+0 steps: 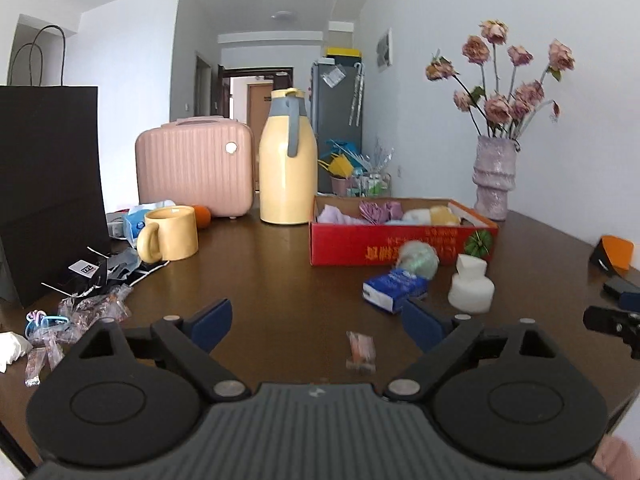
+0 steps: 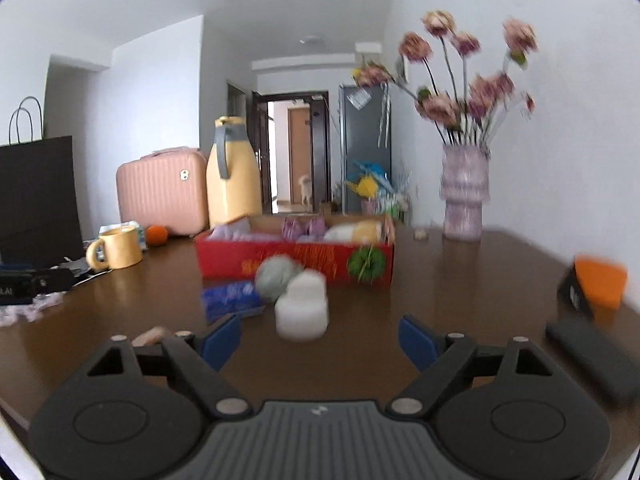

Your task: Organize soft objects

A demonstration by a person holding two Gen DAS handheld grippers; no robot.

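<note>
Left gripper [image 1: 318, 322] and right gripper [image 2: 320, 342]: both spread wide, nothing held. Left view alone shows sweet wrappers [image 1: 96, 308] at nine o'clock; right view alone a dark remote [image 2: 592, 356] at three o'clock on the bench [image 2: 460, 280].

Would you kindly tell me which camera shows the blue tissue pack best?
The left wrist view: the blue tissue pack is sharp and almost whole, beside the white foam piece. The right wrist view shows it blurred, its right end hidden behind that piece.
</note>
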